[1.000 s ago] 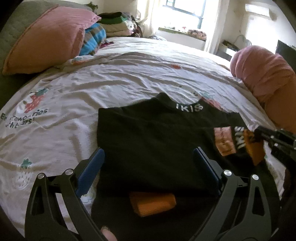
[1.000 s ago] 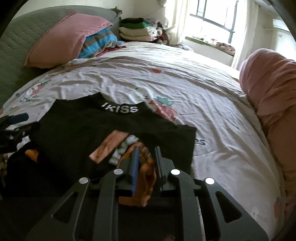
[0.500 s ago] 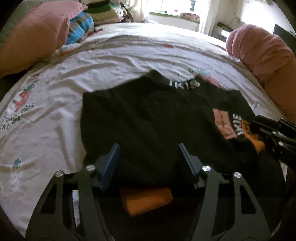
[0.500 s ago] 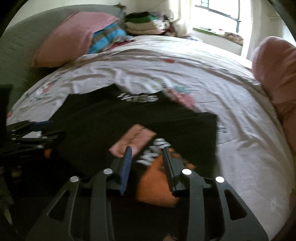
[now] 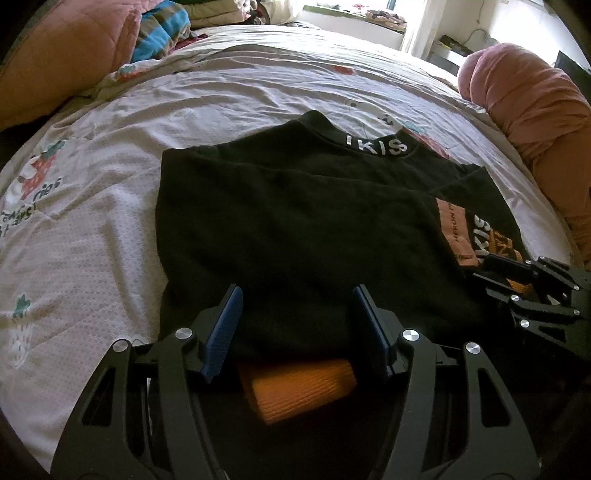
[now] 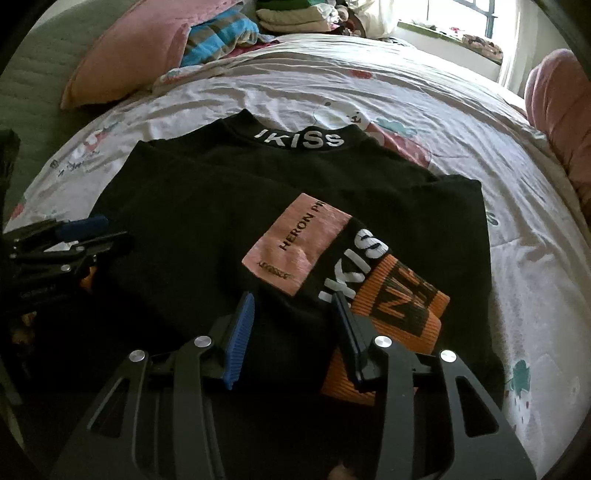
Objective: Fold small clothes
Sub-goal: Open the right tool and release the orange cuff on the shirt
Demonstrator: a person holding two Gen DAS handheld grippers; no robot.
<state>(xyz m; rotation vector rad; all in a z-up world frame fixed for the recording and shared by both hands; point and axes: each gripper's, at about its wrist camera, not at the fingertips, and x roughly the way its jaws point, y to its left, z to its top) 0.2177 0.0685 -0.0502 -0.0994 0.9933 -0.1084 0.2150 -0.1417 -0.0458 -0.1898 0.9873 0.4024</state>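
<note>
A black sweater [image 5: 295, 221] with a white-lettered collar [image 5: 376, 146] lies flat on the bed, both sleeves folded across its body. My left gripper [image 5: 297, 295] is open low over its near hem, with one orange cuff [image 5: 299, 387] lying just behind the fingers. In the right wrist view my right gripper [image 6: 293, 302] hovers over the other sleeve, its jaws opening with only flat black fabric between them. That sleeve's orange cuff [image 6: 402, 306] rests beside the right finger, next to a pink patch [image 6: 295, 243]. Each gripper shows in the other's view: the right gripper [image 5: 524, 280] and the left gripper [image 6: 74, 236].
The bed has a white printed sheet [image 5: 92, 240]. A pink pillow [image 6: 129, 55] and a blue striped blanket [image 6: 218, 37] lie at the head, with a stack of folded clothes [image 6: 291, 16] behind. A rolled pink quilt [image 5: 535, 122] lines the right edge.
Both grippers have sunk toward the sweater. The left jaws have narrowed. The right jaws have let go of the orange cuff, which now lies on the sweater.
</note>
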